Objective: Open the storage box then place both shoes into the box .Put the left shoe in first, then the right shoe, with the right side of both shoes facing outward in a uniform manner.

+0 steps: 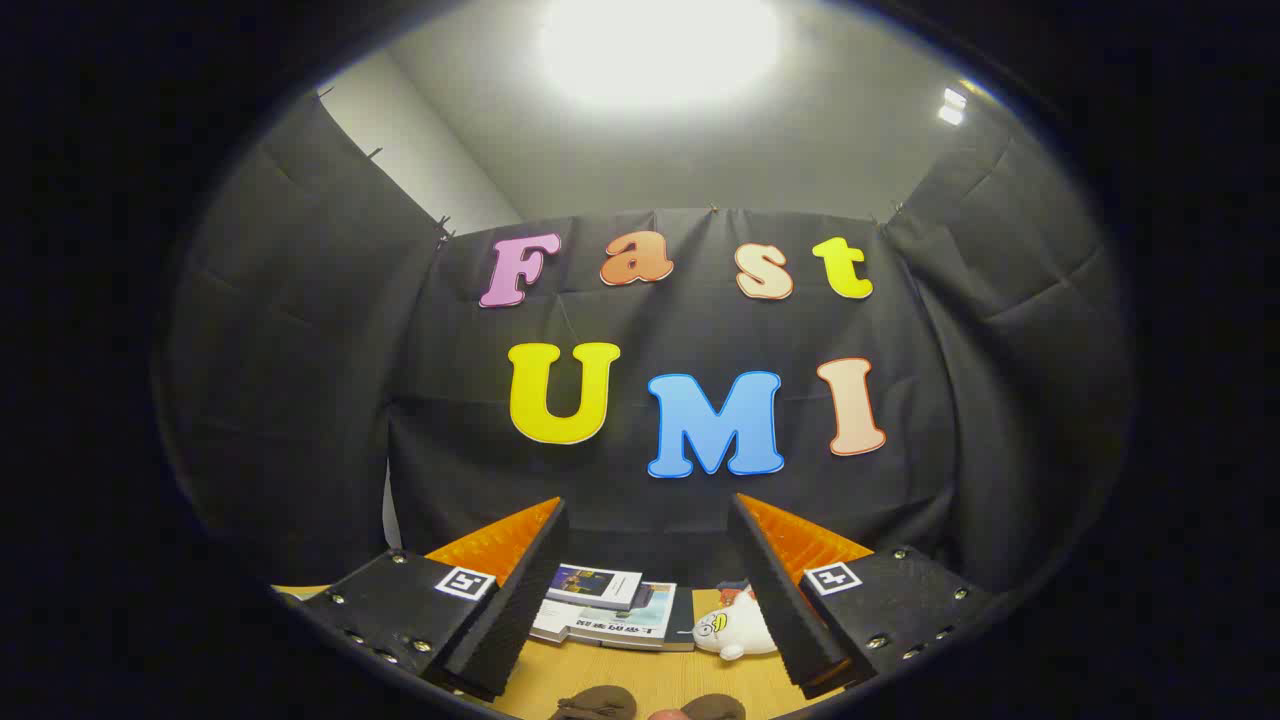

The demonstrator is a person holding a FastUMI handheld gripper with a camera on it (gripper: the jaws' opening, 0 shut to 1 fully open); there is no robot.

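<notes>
Shoes [645, 706] lie on the wooden counter [660, 675], and we see just their brown tops, low between the fingers of our gripper [645, 590]. We take those shoes as our landmark. Beyond them and a little to the left, a stack of books [605, 605] rests flat on the counter. Beyond them to the right, just beside the books, lies a white plush toy [735, 628], close against the right finger. Our gripper is spread wide, fingers well apart, holding nothing. Black cloth [660, 520] hangs behind the books.
</notes>
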